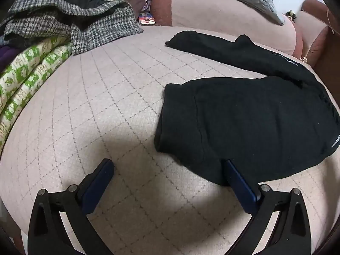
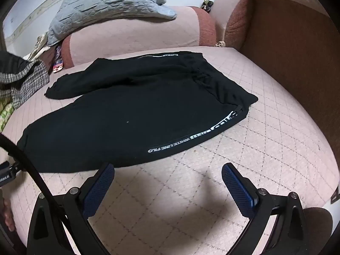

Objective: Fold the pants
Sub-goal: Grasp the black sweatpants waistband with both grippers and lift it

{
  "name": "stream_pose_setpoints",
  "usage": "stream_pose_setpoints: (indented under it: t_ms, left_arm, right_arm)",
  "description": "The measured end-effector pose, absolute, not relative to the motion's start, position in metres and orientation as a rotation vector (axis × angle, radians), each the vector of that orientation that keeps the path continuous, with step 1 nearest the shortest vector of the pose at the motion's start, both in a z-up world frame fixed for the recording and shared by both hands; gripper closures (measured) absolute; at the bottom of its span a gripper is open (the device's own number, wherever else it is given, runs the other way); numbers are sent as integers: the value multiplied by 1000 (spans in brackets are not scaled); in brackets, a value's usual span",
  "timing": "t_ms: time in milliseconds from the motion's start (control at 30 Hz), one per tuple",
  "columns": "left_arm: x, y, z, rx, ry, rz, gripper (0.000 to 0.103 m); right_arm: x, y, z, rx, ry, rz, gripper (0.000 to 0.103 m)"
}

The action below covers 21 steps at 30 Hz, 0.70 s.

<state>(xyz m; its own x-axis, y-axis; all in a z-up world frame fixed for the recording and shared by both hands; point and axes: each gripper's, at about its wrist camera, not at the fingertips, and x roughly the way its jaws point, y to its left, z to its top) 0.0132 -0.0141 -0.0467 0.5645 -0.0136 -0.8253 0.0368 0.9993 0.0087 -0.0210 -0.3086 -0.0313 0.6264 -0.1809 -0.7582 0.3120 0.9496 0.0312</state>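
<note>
Quilted mat (image 1: 89, 110): both claws (image 1: 167, 170) (image 2: 167, 171) wide, holding nothing.

A home living room or bedroom, on a cushioned seat.

A pink quilted mattress (image 1: 106, 97) with stitched diamonds serves as the surface, backed by pink and brown bolster cushions (image 2: 136, 40). A grey quilted blanket (image 2: 110, 2) lies over them. Piled clothing sits at one side: a houndstooth garment (image 1: 70, 25) and a green-and-cream patterned cloth (image 1: 27, 78). Black pants (image 2: 131, 114) lie spread on the mattress.
</note>
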Motion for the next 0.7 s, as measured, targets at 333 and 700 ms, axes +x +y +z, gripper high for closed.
stream_pose_setpoints:
  t_ms: [333, 700]
  left_arm:
    - [34, -2, 36, -142, 860, -178, 4]
    - [253, -36, 23, -177, 1002, -275, 4]
  right_arm:
    - [15, -381, -2, 172, 803, -273, 0]
    - [210, -490, 2, 116, 900, -187, 6]
